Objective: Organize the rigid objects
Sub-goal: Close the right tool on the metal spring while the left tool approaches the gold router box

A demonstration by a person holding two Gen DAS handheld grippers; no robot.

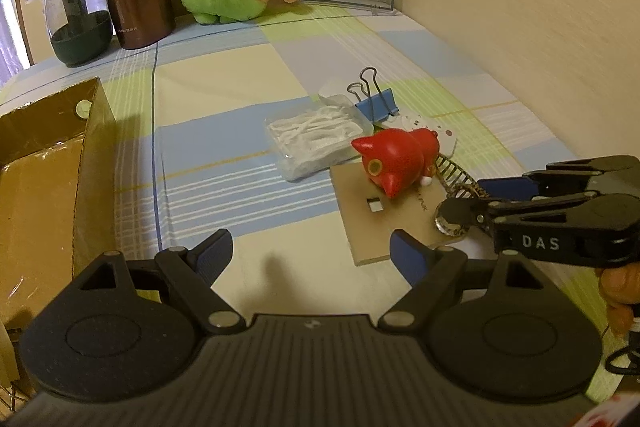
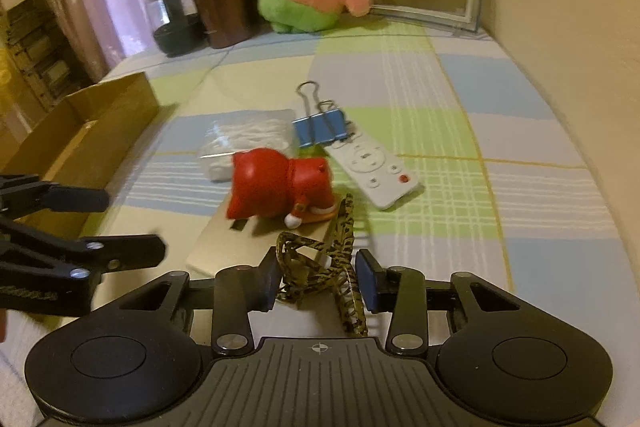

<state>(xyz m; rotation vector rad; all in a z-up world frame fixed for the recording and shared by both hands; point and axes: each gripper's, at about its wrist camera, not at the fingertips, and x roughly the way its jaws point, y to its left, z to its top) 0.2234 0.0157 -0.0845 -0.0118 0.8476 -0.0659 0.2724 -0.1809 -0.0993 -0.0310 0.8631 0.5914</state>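
Two hand-held grippers work a checked tablecloth: left of the red cat figurine an open cardboard box waits, and the left gripper hovers near it, jaws wide and empty. Just right of and nearer than the figurine, the right gripper has its jaws narrowed around a leopard-print hair claw, pads seemingly touching it. Pick-up appears under way; next, a firm lift and carry leftward past the figurine to the box.
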